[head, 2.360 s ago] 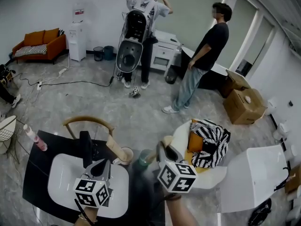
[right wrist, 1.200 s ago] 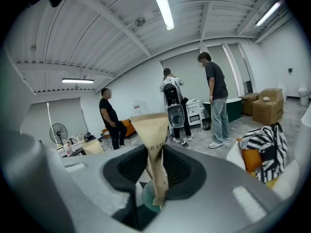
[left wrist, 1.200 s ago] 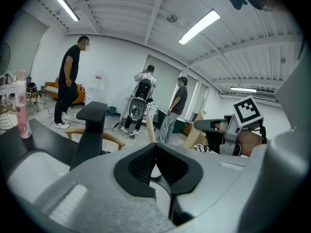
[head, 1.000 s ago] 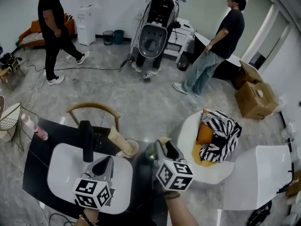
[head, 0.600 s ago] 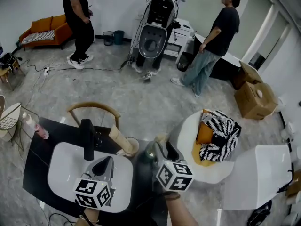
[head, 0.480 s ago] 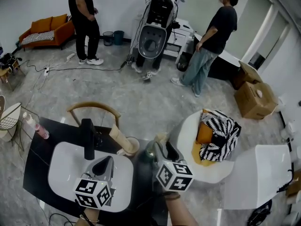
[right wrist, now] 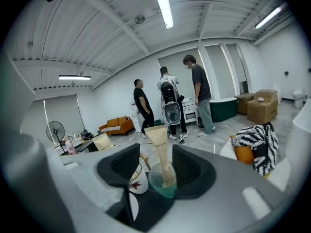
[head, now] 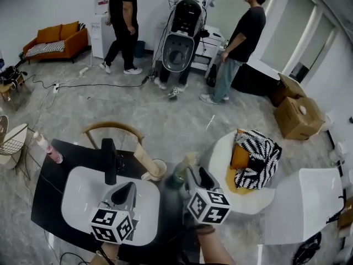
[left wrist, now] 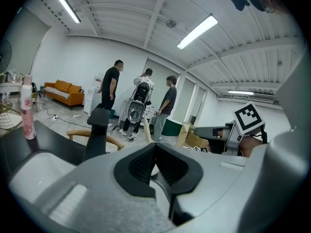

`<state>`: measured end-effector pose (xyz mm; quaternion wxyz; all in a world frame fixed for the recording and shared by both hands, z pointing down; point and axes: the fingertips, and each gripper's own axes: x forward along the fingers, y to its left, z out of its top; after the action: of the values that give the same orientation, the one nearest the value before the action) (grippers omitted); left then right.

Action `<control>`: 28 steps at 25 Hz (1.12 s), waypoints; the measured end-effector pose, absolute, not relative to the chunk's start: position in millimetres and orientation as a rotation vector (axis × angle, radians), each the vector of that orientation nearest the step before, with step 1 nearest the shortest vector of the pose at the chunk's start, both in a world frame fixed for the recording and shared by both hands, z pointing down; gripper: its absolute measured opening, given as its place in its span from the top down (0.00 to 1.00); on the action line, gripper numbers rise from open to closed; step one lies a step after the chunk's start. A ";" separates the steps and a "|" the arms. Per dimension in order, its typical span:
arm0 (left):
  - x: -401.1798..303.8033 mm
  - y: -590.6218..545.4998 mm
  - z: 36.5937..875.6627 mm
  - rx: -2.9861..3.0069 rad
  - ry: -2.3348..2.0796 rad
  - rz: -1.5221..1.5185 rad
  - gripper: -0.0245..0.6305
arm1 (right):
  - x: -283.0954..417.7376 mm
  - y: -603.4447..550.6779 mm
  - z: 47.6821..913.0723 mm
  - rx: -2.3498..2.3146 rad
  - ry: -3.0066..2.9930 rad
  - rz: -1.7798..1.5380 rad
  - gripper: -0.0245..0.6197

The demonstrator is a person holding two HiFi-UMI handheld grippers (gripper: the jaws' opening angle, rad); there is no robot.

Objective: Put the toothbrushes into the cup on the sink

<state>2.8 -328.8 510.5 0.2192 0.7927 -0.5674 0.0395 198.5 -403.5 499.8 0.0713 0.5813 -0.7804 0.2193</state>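
Right gripper (right wrist: 156, 171): fingers (right wrist: 192, 171) spread wide, nothing clamped. In the gap I see a translucent green cup (right wrist: 162, 182) with a cream tube (right wrist: 162, 149) standing upright in it, dark print down its face. I can't see any pad contact. In the head view that cup sits just ahead of the right gripper on the black surface (head: 43, 186), right of the white sink (head: 74, 195).

Left gripper (left wrist: 155, 154): fingers clenched on nothing, hanging over the basin.

Beside the green cup, toward the sink, a white mug (right wrist: 136, 181) with a leaf print holds a leaning tan tube (head: 143, 158). Black faucet (head: 109, 160) at the basin's back edge, pink bottle (head: 48, 149) at the surface's far left corner.

Beyond that: wooden chair (head: 110, 129), white chair (head: 220, 159) with a zebra-stripe cushion (head: 255, 158), grey floor (head: 165, 115). Three people (head: 122, 21) stand around a machine (head: 182, 32). Orange sofa (head: 55, 39) on the left, cardboard boxes (head: 289, 115) on the right.
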 end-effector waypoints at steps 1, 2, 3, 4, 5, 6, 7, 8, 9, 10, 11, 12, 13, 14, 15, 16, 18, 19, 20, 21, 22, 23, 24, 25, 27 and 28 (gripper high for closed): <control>3.0 -327.5 507.3 2.200 -1.568 0.106 0.95 | 199.5 -400.8 496.8 1.755 -2.345 0.654 0.63; 3.0 -325.9 504.1 2.207 -1.567 0.102 0.95 | 200.3 -397.7 493.6 1.763 -2.345 0.648 0.63; 2.9 -323.9 500.9 2.214 -1.566 0.099 0.95 | 201.0 -394.2 490.4 1.770 -2.345 0.642 0.63; 2.6 -321.6 497.8 2.222 -1.565 0.095 0.95 | 201.6 -390.2 487.3 1.778 -2.345 0.635 0.64; 2.1 -319.0 494.8 2.229 -1.563 0.092 0.95 | 202.1 -386.0 484.2 1.785 -2.344 0.627 0.68; 1.4 -316.3 491.9 2.235 -1.562 0.088 0.95 | 202.9 -381.5 481.2 1.794 -2.342 0.620 0.72; 0.7 -313.6 488.9 2.241 -1.560 0.083 0.95 | 203.8 -377.1 478.1 1.803 -2.339 0.612 0.74; 0.0 -311.2 485.6 2.247 -1.558 0.077 0.95 | 205.2 -372.7 474.9 1.814 -2.336 0.607 0.75; -0.9 -309.1 482.0 2.253 -1.556 0.070 0.95 | 206.7 -368.4 471.4 1.827 -2.333 0.602 0.78; -1.9 -307.3 478.2 2.260 -1.555 0.062 0.95 | 208.2 -364.2 467.7 1.839 -2.331 0.597 0.81; -3.0 -305.5 474.3 2.266 -1.555 0.055 0.95 | 209.6 -359.7 464.1 1.852 -2.329 0.593 0.81; -4.1 -303.5 470.4 2.273 -1.556 0.048 0.95 | 211.0 -355.0 460.5 1.864 -2.325 0.589 0.83; -5.1 -301.3 466.7 2.279 -1.556 0.043 0.95 | 212.5 -350.0 457.1 1.878 -2.318 0.586 0.86; -5.9 -298.8 463.3 2.287 -1.555 0.040 0.95 | 214.4 -344.8 453.7 1.895 -2.309 0.583 0.89; -6.2 -296.2 460.5 2.295 -1.553 0.040 0.95 | 216.8 -339.7 450.4 1.914 -2.297 0.580 0.91; -6.0 -293.3 458.3 2.303 -1.548 0.040 0.95 | 219.3 -334.4 447.2 1.935 -2.286 0.577 0.94; -6.0 -287.5 455.0 2.318 -1.535 0.041 0.95 | 222.6 -323.5 441.2 1.971 -2.271 0.572 0.96; -6.9 -285.0 452.8 2.324 -1.530 0.039 0.95 | 223.0 -317.9 438.1 1.986 -2.267 0.570 0.96; -8.3 -283.0 450.0 2.332 -1.528 0.037 0.95 | 222.8 -312.5 434.8 2.002 -2.267 0.567 0.96; -9.6 -281.5 446.5 2.342 -1.527 0.035 0.95 | 222.5 -307.0 431.3 2.020 -2.267 0.563 0.96; -10.6 -280.3 443.0 2.354 -1.528 0.035 0.95 | 222.3 -301.5 428.0 2.038 -2.267 0.558 0.96; -11.2 -279.1 439.7 2.368 -1.528 0.038 0.95 | 222.2 -295.9 425.5 2.053 -2.267 0.552 0.96; -11.5 -278.2 437.1 2.380 -1.529 0.042 0.95 | 221.6 -290.5 424.2 2.062 -2.265 0.545 0.96; -11.7 -277.4 435.4 2.391 -1.529 0.048 0.95 | 220.6 -285.3 424.3 2.065 -2.262 0.537 0.96; -12.1 -276.4 434.3 2.409 -1.536 0.067 0.95 | 218.2 -276.0 427.0 2.054 -2.252 0.517 0.96; -12.1 -276.3 434.7 2.417 -1.540 0.080 0.95 | 217.4 -271.8 428.3 2.049 -2.246 0.505 0.96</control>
<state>-12.1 -276.3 434.7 0.1370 0.8351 -0.5321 0.0276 217.4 -271.8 428.3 0.0300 0.6645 -0.7285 0.1637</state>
